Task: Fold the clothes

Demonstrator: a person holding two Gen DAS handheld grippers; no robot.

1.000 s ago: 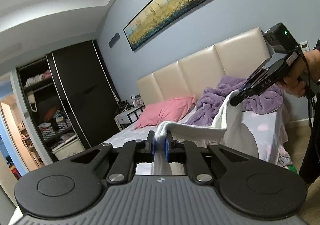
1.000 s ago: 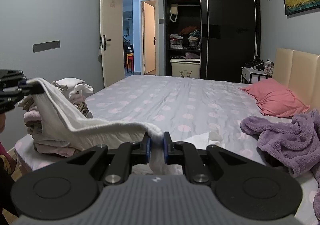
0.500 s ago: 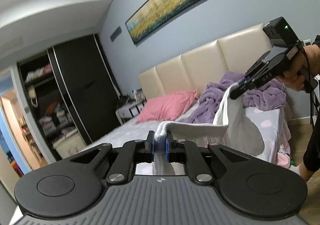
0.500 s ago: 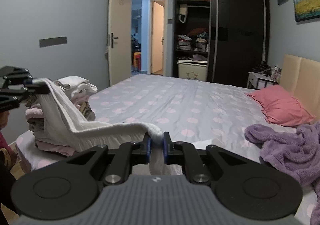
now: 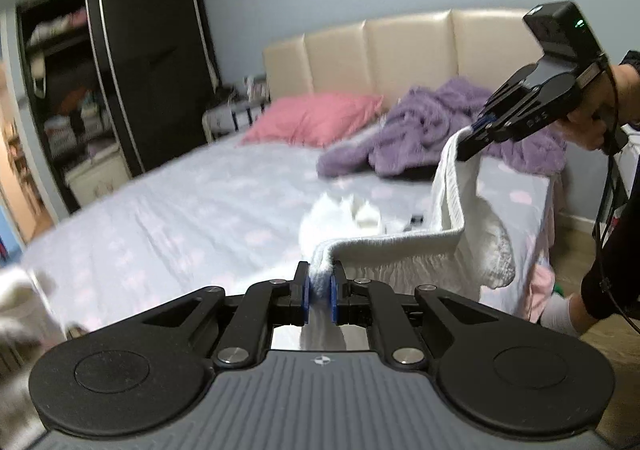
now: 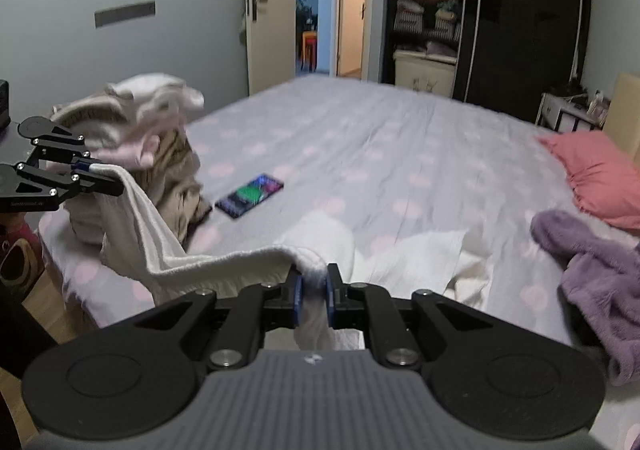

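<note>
The left tool [image 5: 319, 292] is pinched nearly shut on one corner of a white garment [image 5: 400, 240], and the right tool [image 6: 311, 296] is pinched nearly shut on another corner, so the cloth hangs stretched between the two above the near edge of the bed [image 6: 400, 146]. The rest of the garment droops down and rests bunched on the bed just beyond the tools.

Several things could spoil the fold from here. Each tool holds only a narrow bite of thick knit at the very edge; a sharp tug or a flick to spread the cloth could pull a corner out of the pads, and the garment would drop in a heap on the bed or slide off its near edge to the floor. The span between the tools sags rather than lying taut, so laying it down as it is would probably trap creases or fold the trailing part under itself.

A phone [image 6: 250, 196] lies on the bed just beyond the garment, toward the pile of clothes [image 6: 136, 118] at the bed's near left corner. If the cloth is swung out over that spot it could cover the phone or sweep it along. A wide swing to the left could also catch the pile and topple it off the bed. The purple blanket [image 6: 592, 262] on the bed's right side lies close enough to snag a trailing edge.
</note>
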